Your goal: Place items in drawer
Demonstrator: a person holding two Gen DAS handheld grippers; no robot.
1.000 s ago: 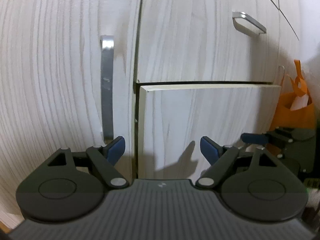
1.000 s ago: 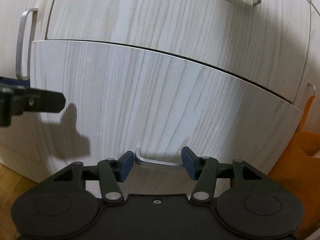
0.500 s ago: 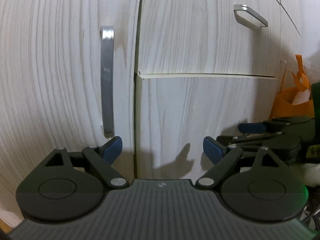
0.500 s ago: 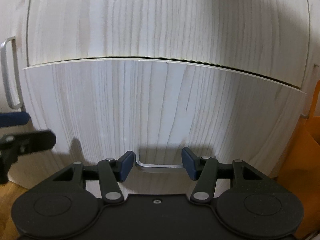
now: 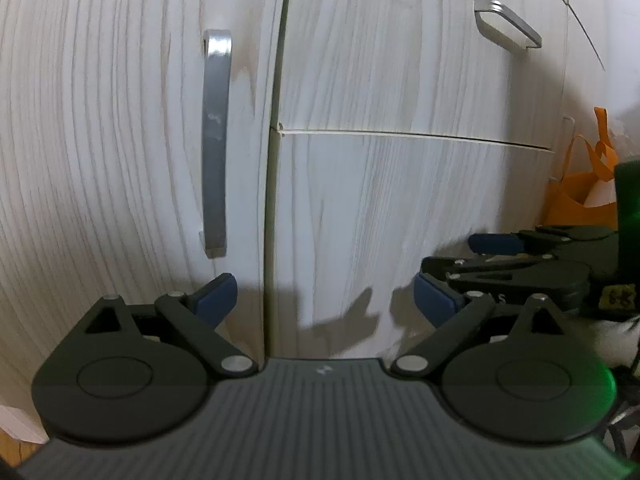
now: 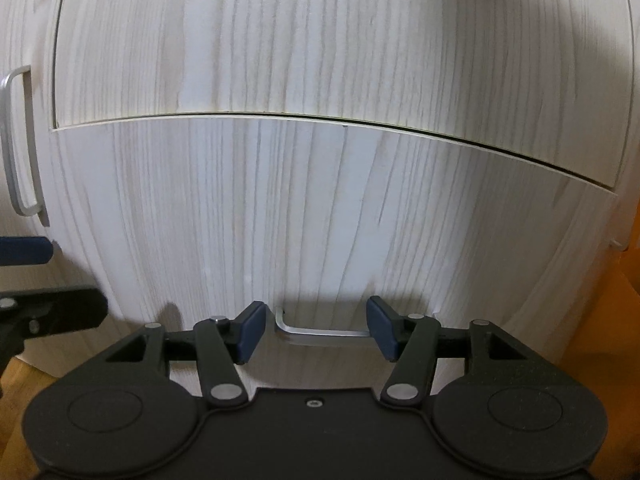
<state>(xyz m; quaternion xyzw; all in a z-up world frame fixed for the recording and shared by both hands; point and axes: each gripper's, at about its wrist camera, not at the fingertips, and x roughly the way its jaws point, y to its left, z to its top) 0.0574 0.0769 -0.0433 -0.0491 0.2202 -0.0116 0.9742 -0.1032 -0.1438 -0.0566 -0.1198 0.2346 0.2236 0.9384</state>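
Observation:
The lower drawer (image 6: 320, 208) has a pale wood-grain front and sits nearly flush with the cabinet, a thin gap along its top edge. My right gripper (image 6: 316, 332) is open, its blue pads on either side of the drawer's metal handle (image 6: 320, 334), close to the front. It also shows in the left wrist view (image 5: 500, 256). My left gripper (image 5: 324, 300) is open and empty, close to the drawer's left edge (image 5: 276, 220). It also shows at the left in the right wrist view (image 6: 36, 280). No loose items are in view.
A cabinet door with a vertical metal handle (image 5: 216, 140) stands left of the drawers. The upper drawer has its own handle (image 5: 508, 24). An orange bag (image 5: 580, 192) sits at the right. Wooden floor (image 6: 24, 380) shows at lower left.
The lower drawer stood ajar a second ago and has slid in until nearly flush. My right gripper moved in with it at the handle. The left gripper stayed open.

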